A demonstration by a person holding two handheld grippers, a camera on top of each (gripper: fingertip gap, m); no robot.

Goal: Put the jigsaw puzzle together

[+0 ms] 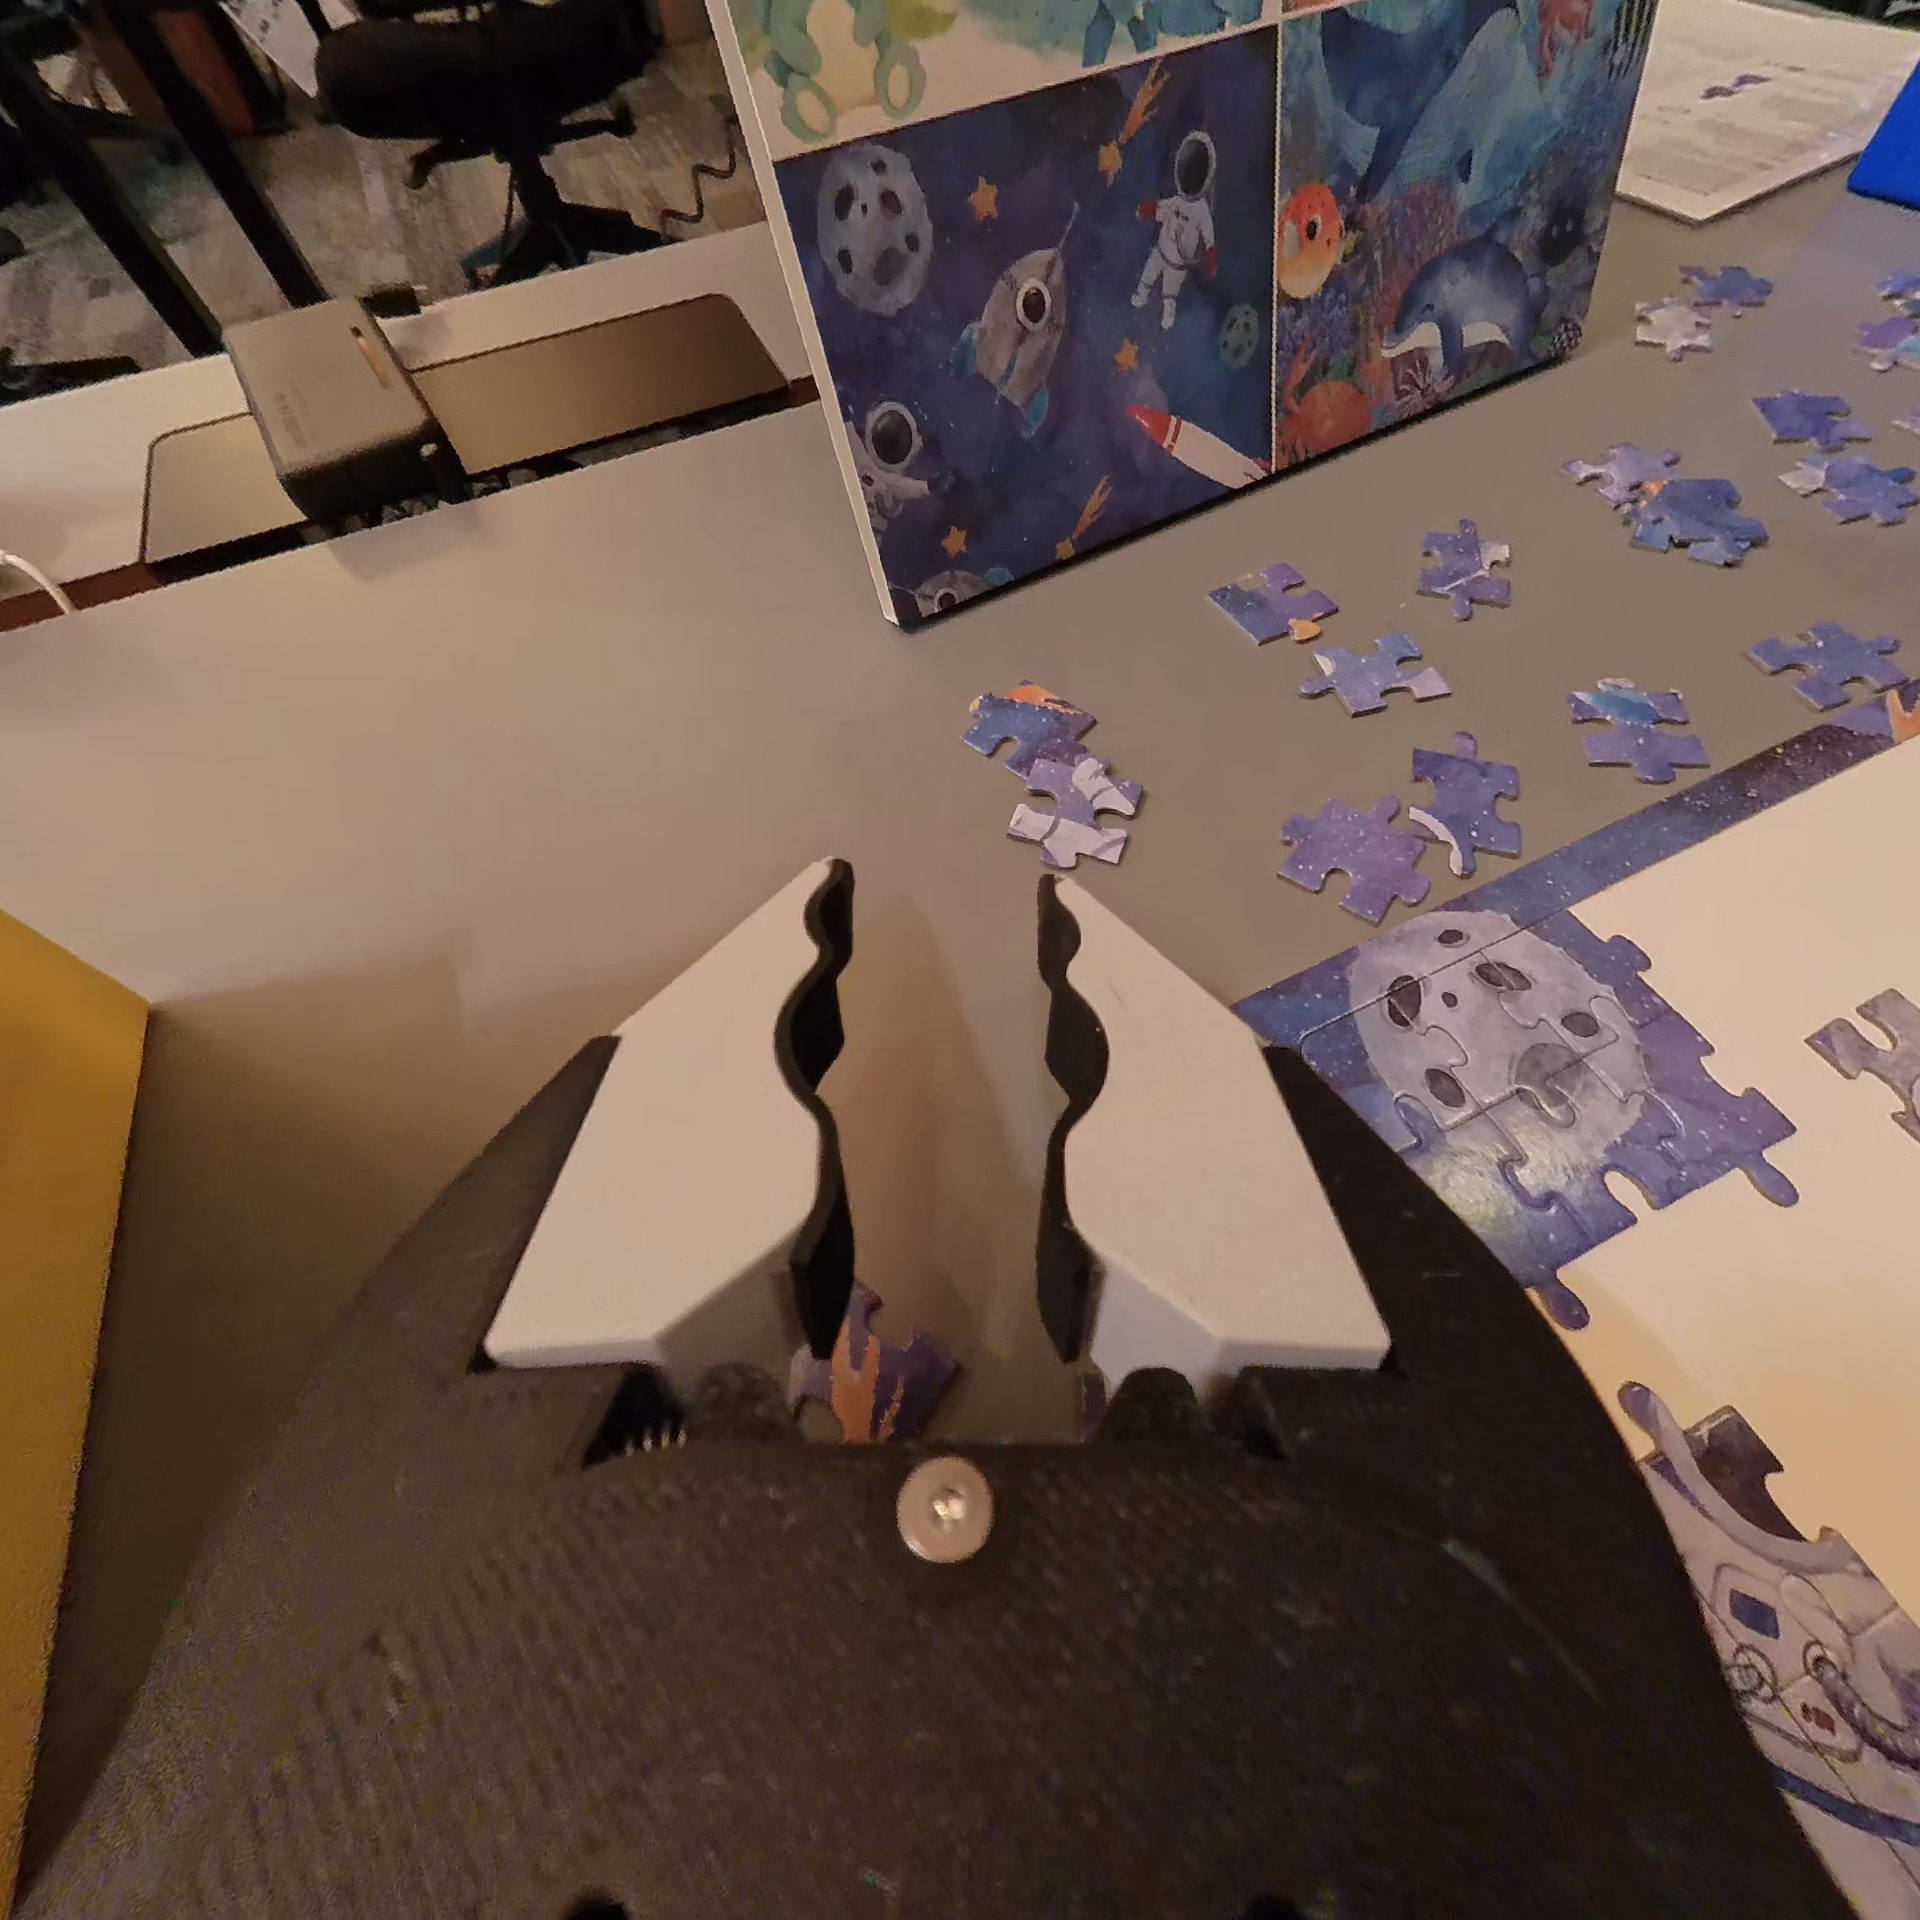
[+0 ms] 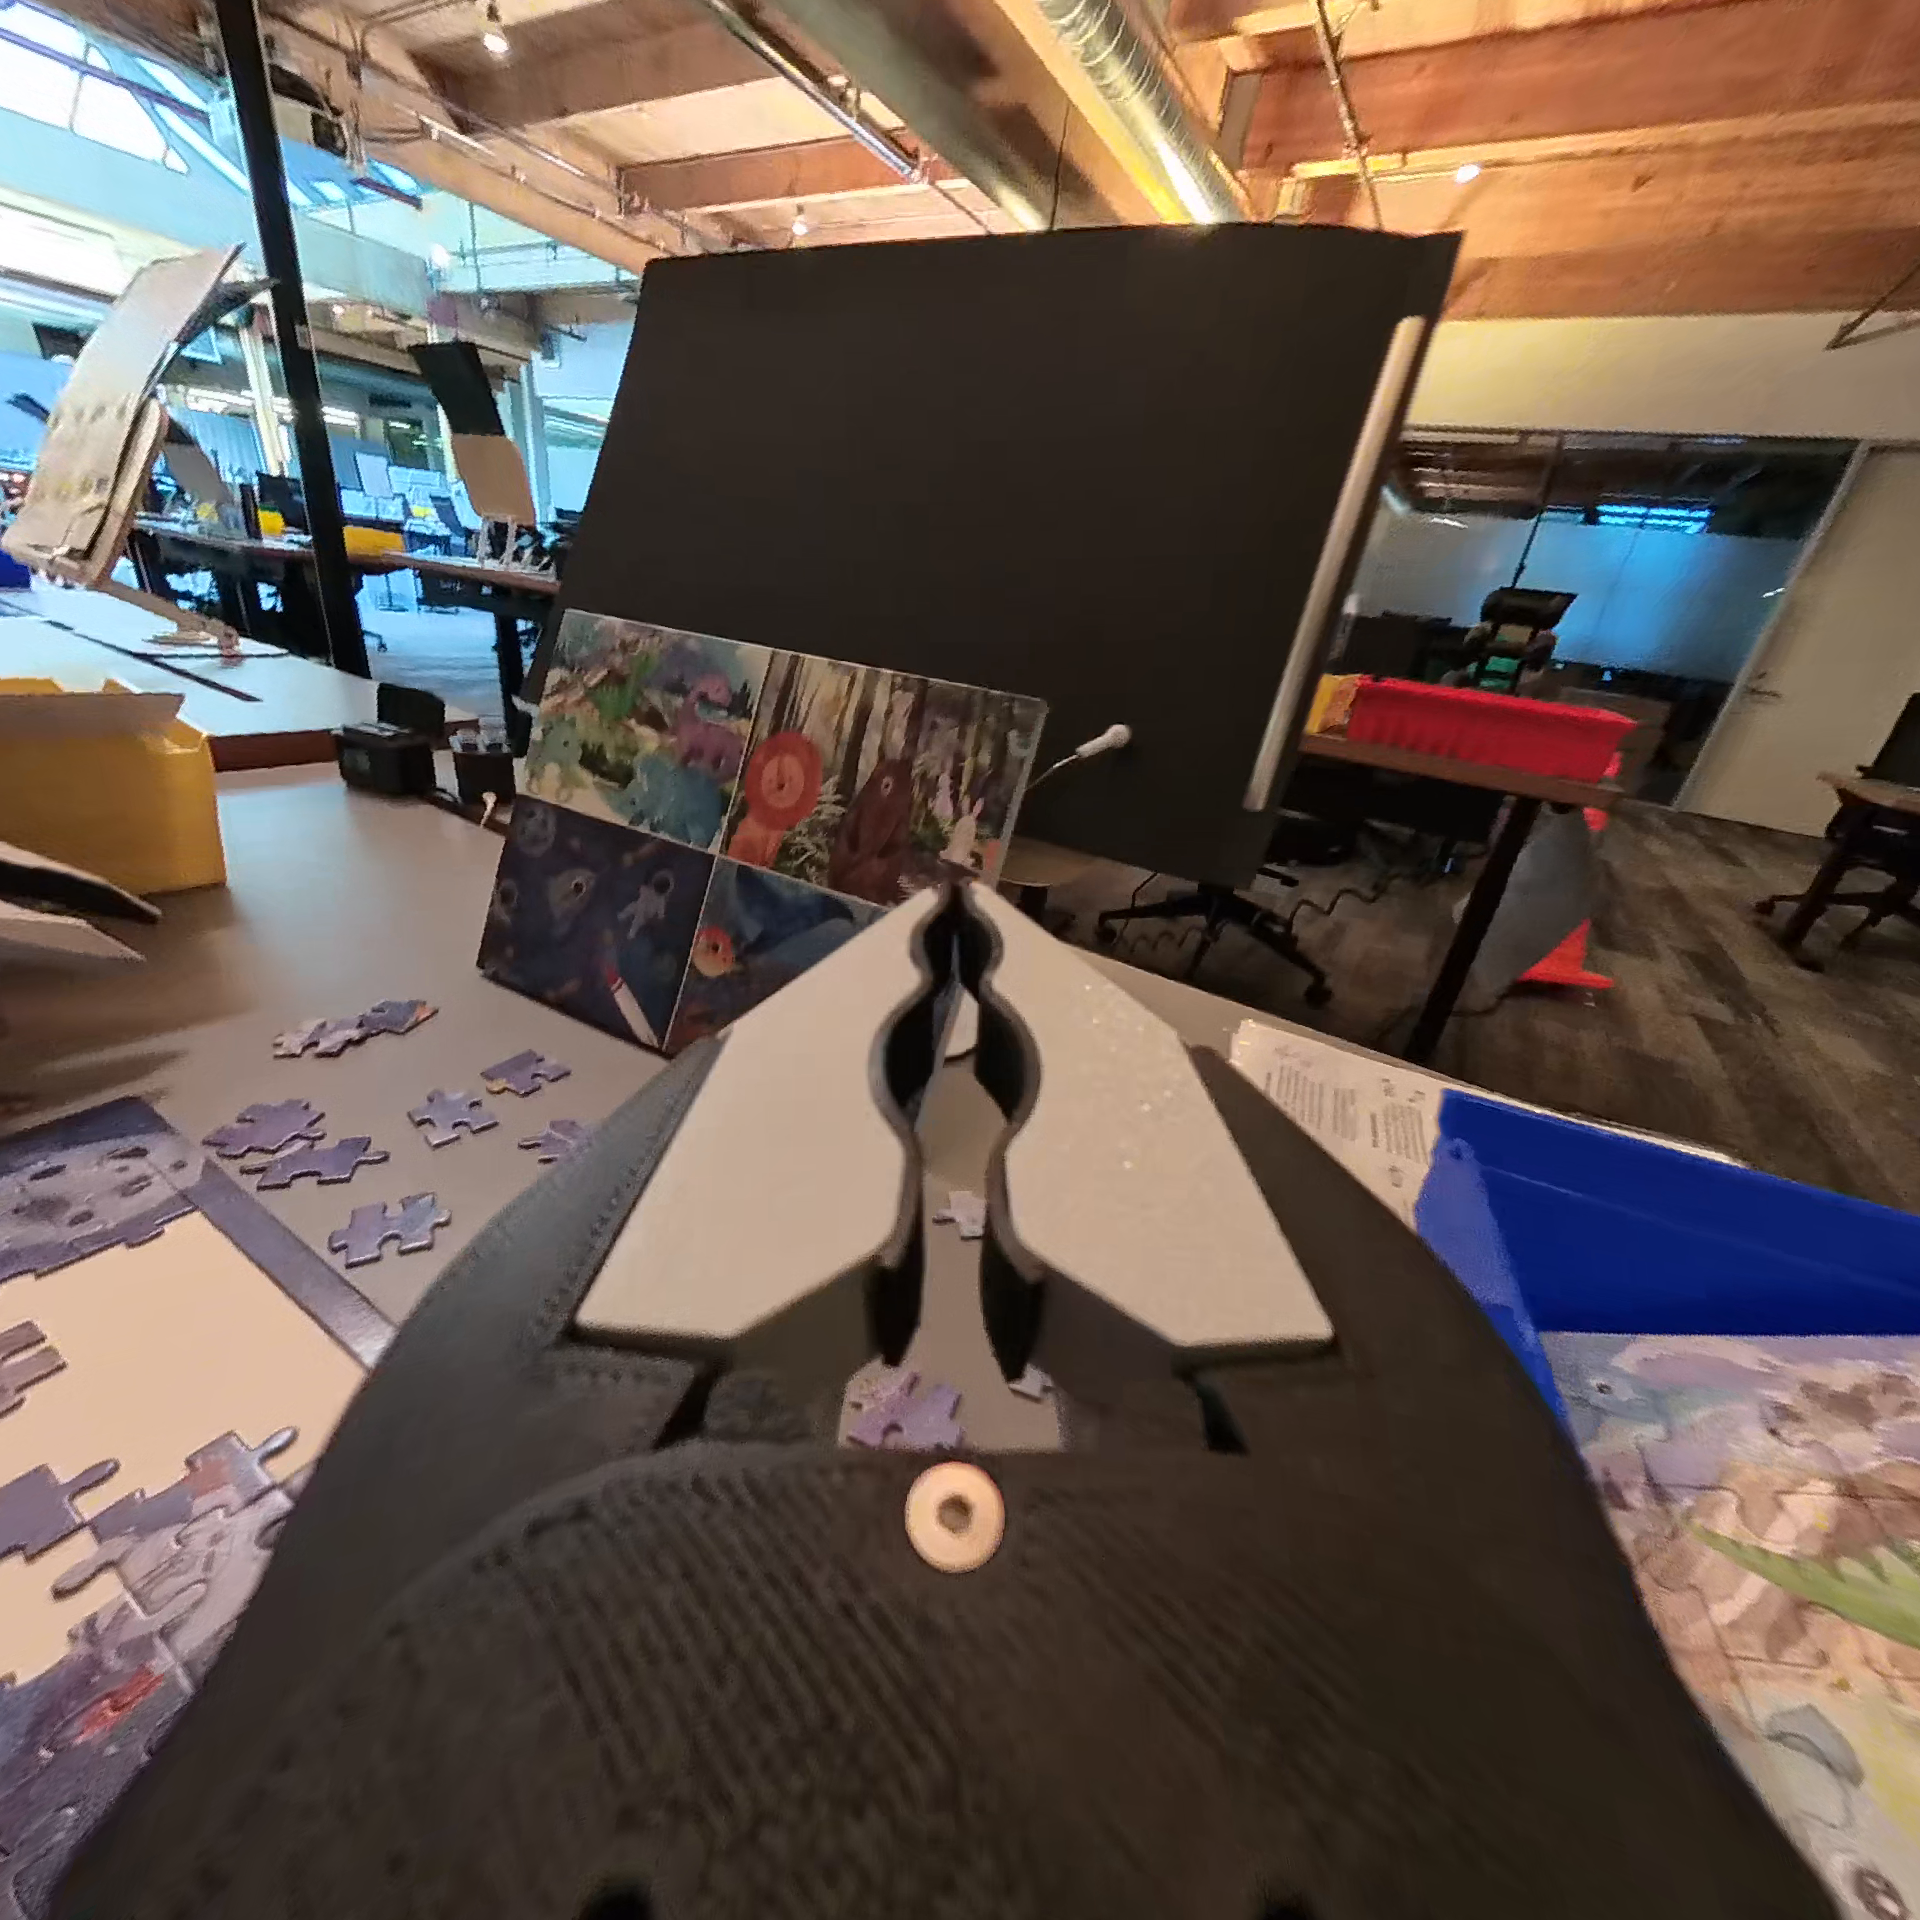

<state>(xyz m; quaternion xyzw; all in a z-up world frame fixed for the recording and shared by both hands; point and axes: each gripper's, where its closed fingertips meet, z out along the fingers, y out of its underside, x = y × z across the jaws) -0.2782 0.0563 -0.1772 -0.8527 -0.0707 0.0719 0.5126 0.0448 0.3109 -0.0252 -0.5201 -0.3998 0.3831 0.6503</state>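
My left gripper (image 1: 940, 878) is open over the bare grey table (image 1: 520, 779), with nothing between its fingertips. A purple and orange puzzle piece (image 1: 873, 1377) shows low between the finger bases; it appears to lie below them. The white puzzle board (image 1: 1766, 1039) lies to its right, with a joined moon section (image 1: 1507, 1060) at its corner. Loose purple pieces (image 1: 1070, 800) lie ahead. My right gripper (image 2: 956, 896) is shut, fingertips together, raised above the table. Loose pieces (image 2: 364, 1226) and the board (image 2: 156, 1351) lie to its left. A piece (image 2: 904, 1413) lies below it.
The picture box (image 1: 1039, 343) stands at the back; it also shows in the right wrist view (image 2: 644, 831). A blue bin (image 2: 1662, 1236), printed sheets (image 2: 1330, 1101) and another puzzle picture (image 2: 1714, 1507) lie at the right. A yellow box (image 2: 114, 800) stands at the left. A black panel (image 2: 987, 520) stands behind. The left gripper's tips are roughly 45 cm from the right gripper's.
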